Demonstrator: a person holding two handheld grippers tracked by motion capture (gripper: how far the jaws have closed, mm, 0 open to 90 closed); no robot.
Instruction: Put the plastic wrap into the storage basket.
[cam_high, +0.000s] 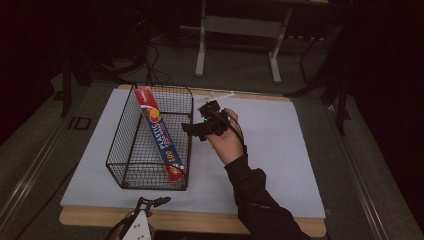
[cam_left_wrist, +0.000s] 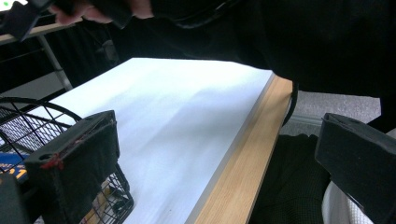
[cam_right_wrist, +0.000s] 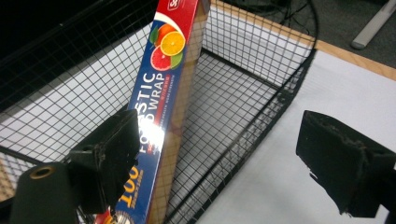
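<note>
Plastic wrap box (cam_high: 159, 134) leans diagonally inside wire basket (cam_high: 125, 150). Right gripper (cam_high: 196, 126), jaws apart and empty, hovers at the basket's right wall; left gripper (cam_high: 150, 203) spread, idle. Likely next: grasp or adjust the box.

The basket (cam_high: 150, 165) is black wire mesh. The wrap box (cam_right_wrist: 163, 93) is blue and red with orange fruit and white lettering. The table (cam_high: 280, 150) is white, wood-edged.
</note>
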